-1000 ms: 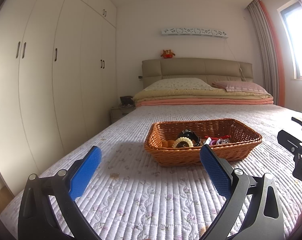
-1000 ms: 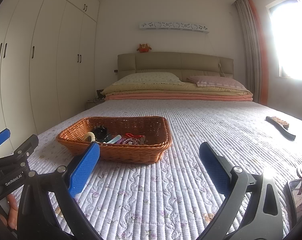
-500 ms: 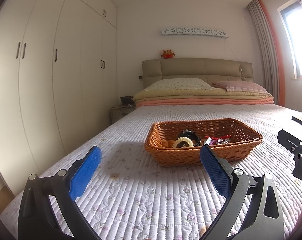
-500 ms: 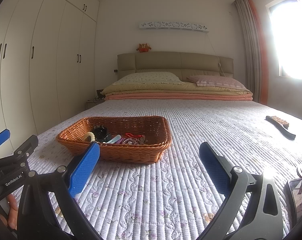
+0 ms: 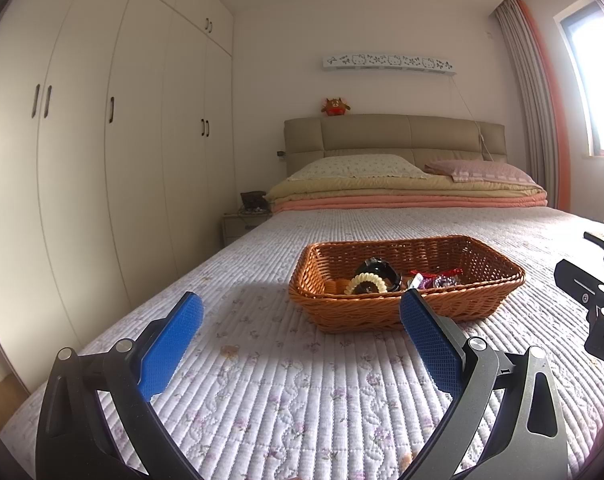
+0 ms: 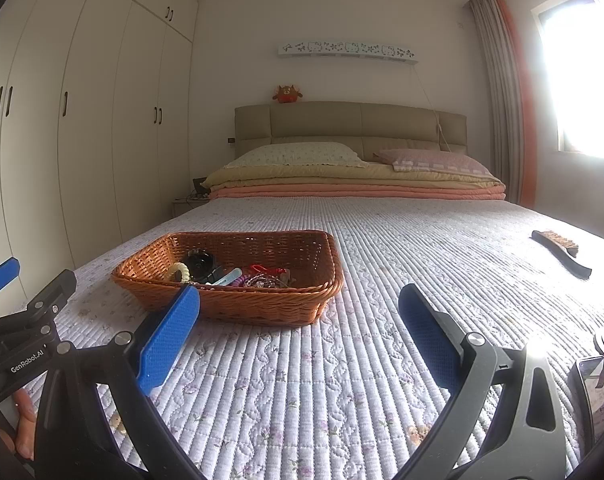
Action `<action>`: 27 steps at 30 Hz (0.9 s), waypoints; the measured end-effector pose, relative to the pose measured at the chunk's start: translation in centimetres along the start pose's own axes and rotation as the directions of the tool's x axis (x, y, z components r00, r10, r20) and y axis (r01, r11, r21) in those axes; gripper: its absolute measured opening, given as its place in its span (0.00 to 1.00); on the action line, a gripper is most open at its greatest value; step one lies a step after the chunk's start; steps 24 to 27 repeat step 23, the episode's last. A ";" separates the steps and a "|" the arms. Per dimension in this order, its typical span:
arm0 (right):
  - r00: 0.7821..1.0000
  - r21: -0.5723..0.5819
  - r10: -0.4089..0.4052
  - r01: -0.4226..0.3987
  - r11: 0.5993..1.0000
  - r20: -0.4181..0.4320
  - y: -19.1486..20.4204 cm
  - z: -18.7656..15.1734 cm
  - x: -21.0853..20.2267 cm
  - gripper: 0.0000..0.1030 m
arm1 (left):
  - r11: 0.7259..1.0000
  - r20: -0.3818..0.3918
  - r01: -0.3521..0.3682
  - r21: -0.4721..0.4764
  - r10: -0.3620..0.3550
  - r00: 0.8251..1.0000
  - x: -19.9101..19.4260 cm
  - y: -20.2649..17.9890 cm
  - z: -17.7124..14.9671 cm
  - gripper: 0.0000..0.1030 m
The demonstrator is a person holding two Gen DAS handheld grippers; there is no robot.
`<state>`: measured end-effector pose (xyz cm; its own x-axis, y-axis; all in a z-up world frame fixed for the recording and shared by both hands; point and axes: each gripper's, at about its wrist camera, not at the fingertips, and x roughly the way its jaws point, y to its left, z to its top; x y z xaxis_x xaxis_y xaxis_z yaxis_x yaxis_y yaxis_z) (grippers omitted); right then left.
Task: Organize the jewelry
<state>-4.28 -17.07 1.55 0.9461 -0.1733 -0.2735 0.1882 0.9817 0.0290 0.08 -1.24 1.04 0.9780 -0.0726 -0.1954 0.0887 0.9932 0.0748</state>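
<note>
A brown wicker basket sits on the quilted bed; in the right wrist view the basket is ahead and left. It holds a cream coil hair tie, a black round piece, a red ribbon piece and purple beads. My left gripper is open and empty, just short of the basket. My right gripper is open and empty, to the right of the basket's near corner.
A dark brush lies on the quilt at the far right. A phone lies at the near right edge. Folded blankets and pillows are at the headboard. White wardrobes line the left wall.
</note>
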 end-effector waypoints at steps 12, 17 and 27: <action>1.000 0.008 -0.004 0.004 1.000 -0.006 0.3 0.0 0.1 0.93 | 1.000 0.007 0.001 0.011 -0.001 1.000 -0.3 -0.1 -0.1 0.93; 1.000 0.009 -0.004 0.004 1.000 -0.006 0.3 -0.1 0.1 0.93 | 1.000 -0.008 -0.004 -0.006 0.004 1.000 0.1 0.3 0.0 0.93; 1.000 0.009 -0.004 0.004 1.000 -0.006 0.3 -0.1 0.1 0.93 | 1.000 -0.025 0.000 -0.023 -0.001 1.000 0.4 0.8 0.1 0.93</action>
